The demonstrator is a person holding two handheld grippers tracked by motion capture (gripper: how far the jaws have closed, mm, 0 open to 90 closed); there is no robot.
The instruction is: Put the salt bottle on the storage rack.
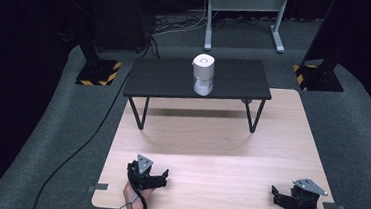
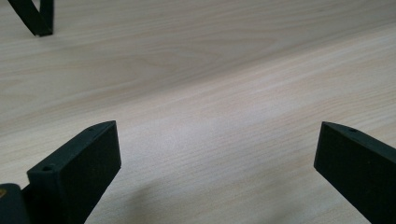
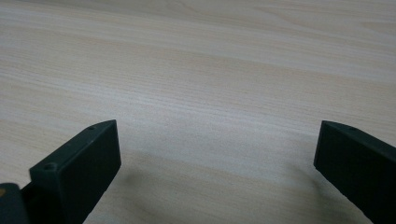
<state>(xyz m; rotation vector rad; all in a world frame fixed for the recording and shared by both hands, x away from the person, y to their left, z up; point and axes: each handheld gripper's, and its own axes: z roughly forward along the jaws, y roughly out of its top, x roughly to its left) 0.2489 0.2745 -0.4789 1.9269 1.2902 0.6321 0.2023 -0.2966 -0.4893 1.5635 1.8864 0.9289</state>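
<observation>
- Two grippers rest near the wooden table's (image 1: pixel 210 141) front edge: left gripper (image 1: pixel 149 174) toward the front left corner, right gripper (image 1: pixel 296 196) at the front right corner, likely waiting.
- Both have jaws spread wide, holding nothing.
- One white cylinder (image 1: pixel 203 74) stands mid-shelf on the small black bench (image 1: pixel 165 78) at the far edge, well apart from both.

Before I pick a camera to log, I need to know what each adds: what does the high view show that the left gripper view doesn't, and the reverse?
High view alone: a white cylindrical object standing on a small black bench at the far end of the wooden table, a black cable across the grey carpet, and both the left gripper and right gripper near the table's near edge. Left gripper view alone: a close look at the wood grain between its wide-apart jaws, holding nothing. Shared: the light wooden tabletop, the left gripper and one black bench leg.
</observation>
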